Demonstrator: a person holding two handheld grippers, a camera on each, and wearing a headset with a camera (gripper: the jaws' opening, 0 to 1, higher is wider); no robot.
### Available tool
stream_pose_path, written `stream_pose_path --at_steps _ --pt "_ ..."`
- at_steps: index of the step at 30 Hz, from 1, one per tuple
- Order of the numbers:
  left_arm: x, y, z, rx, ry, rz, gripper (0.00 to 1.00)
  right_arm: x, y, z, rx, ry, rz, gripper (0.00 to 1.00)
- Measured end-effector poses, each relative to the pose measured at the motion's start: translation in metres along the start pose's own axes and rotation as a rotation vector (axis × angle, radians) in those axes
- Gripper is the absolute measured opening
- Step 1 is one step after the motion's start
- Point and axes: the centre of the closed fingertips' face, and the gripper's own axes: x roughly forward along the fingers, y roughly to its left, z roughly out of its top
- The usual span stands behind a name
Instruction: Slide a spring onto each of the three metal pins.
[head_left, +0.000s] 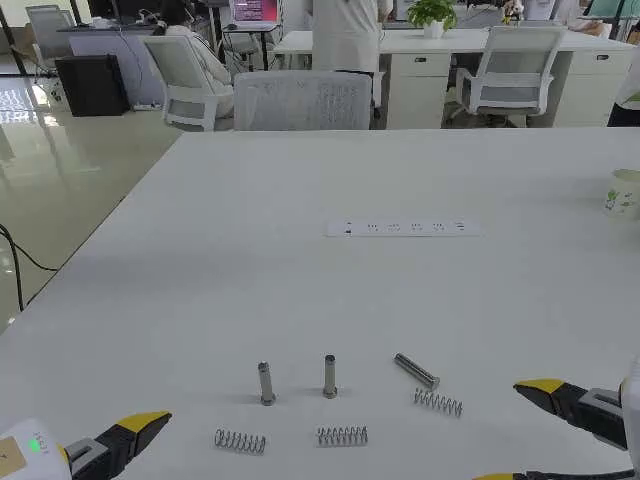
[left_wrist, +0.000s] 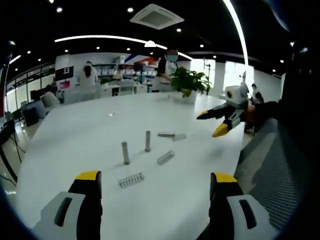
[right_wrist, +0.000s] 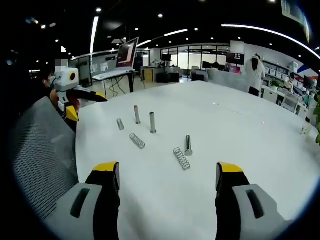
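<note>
Both tools are hanging at the near edge of the table (head_left: 300, 290). The left gripper (left_wrist: 156, 177) is sitting with its jaws spread wide and gripping nothing. The right gripper (right_wrist: 167, 167) is the same, wide and empty.

Just past them we are seeing three springs lying flat in a loose row: the left spring (head_left: 240, 441), the middle spring (head_left: 342, 436) and the right spring (head_left: 438, 402). Behind each one is a pin. The left pin (head_left: 266, 383) and middle pin (head_left: 330, 376) are standing upright, wider end down. The right pin (head_left: 416, 370) is lying on its side, near its spring but apart from it.

No spring is sitting on any pin, so we are judging the task as not started, with the first pick coming up. The next move is probably calling for one gripper to close lightly on a spring near its end and line its bore over a standing pin's top. The lying pin is likely needing the other gripper to hold or right it.

Farther out, a power strip (head_left: 403, 228) is lying mid-table, a cup (head_left: 623, 193) is standing at the right edge, and chairs (head_left: 303, 100) are standing beyond the far side.
</note>
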Motion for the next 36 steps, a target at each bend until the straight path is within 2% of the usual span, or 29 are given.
stream_pose_path --at_steps 23,36 --pt "0.0 -0.001 -0.002 0.02 0.015 -0.004 0.84 0.001 0.002 -0.006 -0.002 0.022 0.012 0.77" --pt "-0.001 0.0 -0.002 0.003 0.006 0.005 0.84 0.004 0.006 -0.011 -0.003 0.041 0.031 0.75"
